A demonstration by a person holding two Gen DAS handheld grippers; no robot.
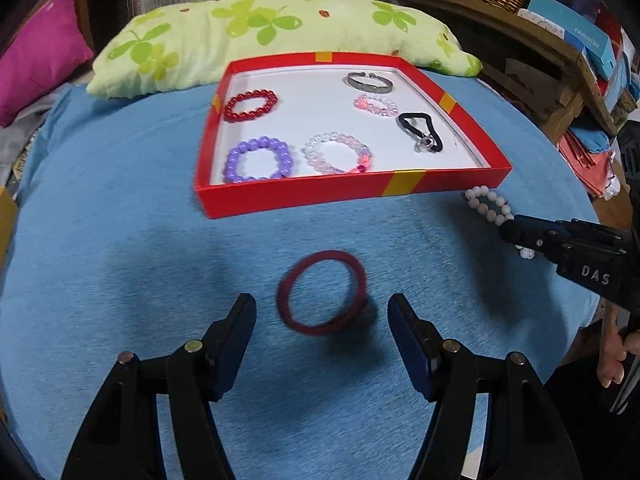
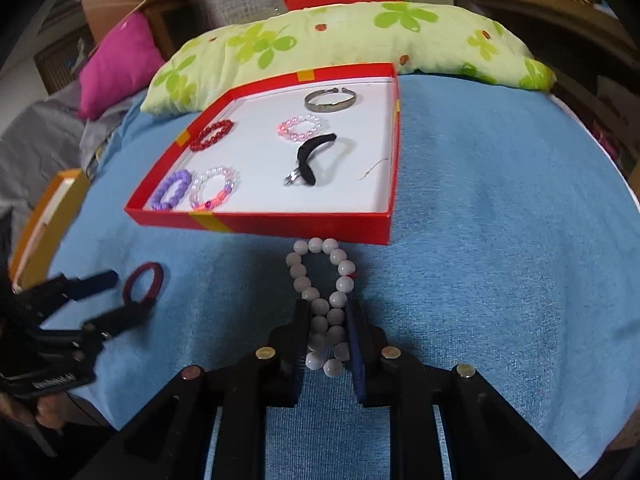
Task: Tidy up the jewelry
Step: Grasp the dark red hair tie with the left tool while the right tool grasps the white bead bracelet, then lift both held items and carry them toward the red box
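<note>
the right gripper [image 2: 328, 344] was pinching the white bead bracelet [image 2: 326, 300], its long axis toward 12 o'clock; the left gripper [image 1: 322, 332] stood wide around the dark red ring [image 1: 322, 294].

Left gripper [image 1: 322, 312] jaws apart, right gripper [image 2: 328, 316] jaws pinched.

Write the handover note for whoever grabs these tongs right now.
Right tongs: shut on the white round-bead bracelet, which lies on the blue towel just in front of the red cardboard tray.
Left tongs: open, with the dark red ring-shaped hair band on the towel between the tips, not gripped.
Done: in the tray are the red bead bracelet, purple bead bracelet, two pink-and-clear bead bracelets, metal cuff and black hair tie.
Left: move the white bracelet and dark red band into the tray.
</note>
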